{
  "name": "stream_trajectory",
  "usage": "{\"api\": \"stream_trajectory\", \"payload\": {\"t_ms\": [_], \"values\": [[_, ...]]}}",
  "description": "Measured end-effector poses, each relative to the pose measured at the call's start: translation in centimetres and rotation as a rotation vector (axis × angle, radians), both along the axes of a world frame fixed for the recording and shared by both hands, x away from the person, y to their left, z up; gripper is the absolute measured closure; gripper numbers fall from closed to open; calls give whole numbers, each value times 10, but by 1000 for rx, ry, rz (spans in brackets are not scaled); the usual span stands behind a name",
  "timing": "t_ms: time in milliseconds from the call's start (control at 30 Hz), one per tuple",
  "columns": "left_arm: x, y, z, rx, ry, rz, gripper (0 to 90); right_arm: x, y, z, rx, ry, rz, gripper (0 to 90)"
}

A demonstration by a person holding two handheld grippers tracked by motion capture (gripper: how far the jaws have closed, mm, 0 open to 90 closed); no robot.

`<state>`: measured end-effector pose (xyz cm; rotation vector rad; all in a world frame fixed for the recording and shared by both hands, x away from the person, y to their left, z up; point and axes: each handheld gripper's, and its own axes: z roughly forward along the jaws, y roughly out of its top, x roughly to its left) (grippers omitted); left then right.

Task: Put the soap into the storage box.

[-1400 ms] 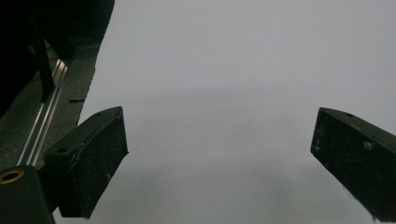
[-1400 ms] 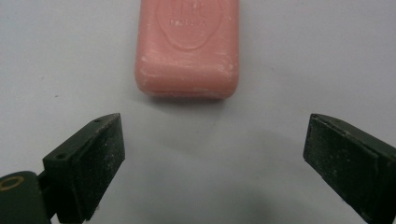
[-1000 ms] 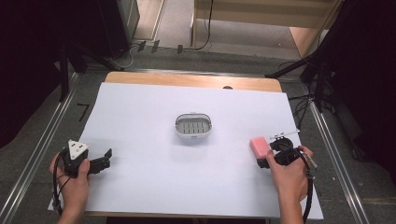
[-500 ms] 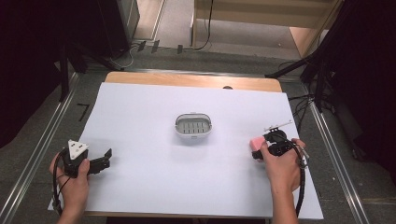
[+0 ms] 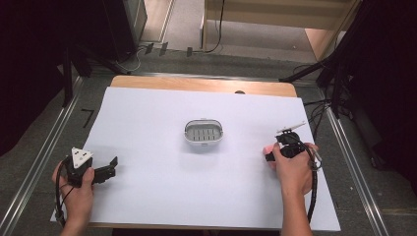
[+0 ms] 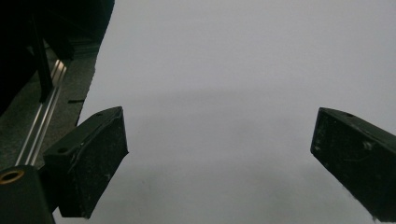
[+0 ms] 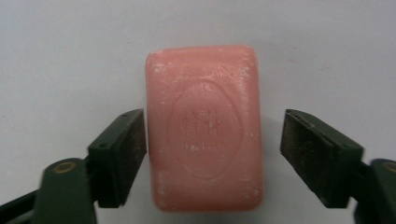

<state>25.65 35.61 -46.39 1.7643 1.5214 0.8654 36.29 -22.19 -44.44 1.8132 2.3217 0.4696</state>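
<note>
White sheet (image 5: 162, 196) on your table; right of the dish (image 5: 203, 133), the right gripper's (image 7: 212, 156) spread jaws straddle pink soap (image 7: 204, 128); left gripper (image 6: 219, 158) gapes empty.

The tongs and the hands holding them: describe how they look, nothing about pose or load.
Both tongs are black. The left tongs carry a grey three-cornered plate on top, and a black cable loops down from them beside the left hand. The right tongs have blocky dark jaws with brass-coloured pivot pins; a black cable trails past the right hand. Both forearms look bare, no sleeves in view.
</note>
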Motion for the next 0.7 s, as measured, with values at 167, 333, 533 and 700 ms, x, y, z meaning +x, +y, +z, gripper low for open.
{"api": "stream_trajectory", "payload": {"t_ms": [167, 333, 533, 700], "values": [[0, 0, 0, -1, 0, -1, 43, 3, 4, -2, 16, 5, -8, 370], [0, 0, 0, 0, 1, 0, 43, 5, 5, -7, 13, 16, -26, 377], [0, 0, 0, 0, 1, -3, 43, 6, 12, -5, -26, 7, -11, 383], [0, 0, 0, -1, 1, -2, 43, 6, 13, 1, -5, -1, 32, 384]]}}
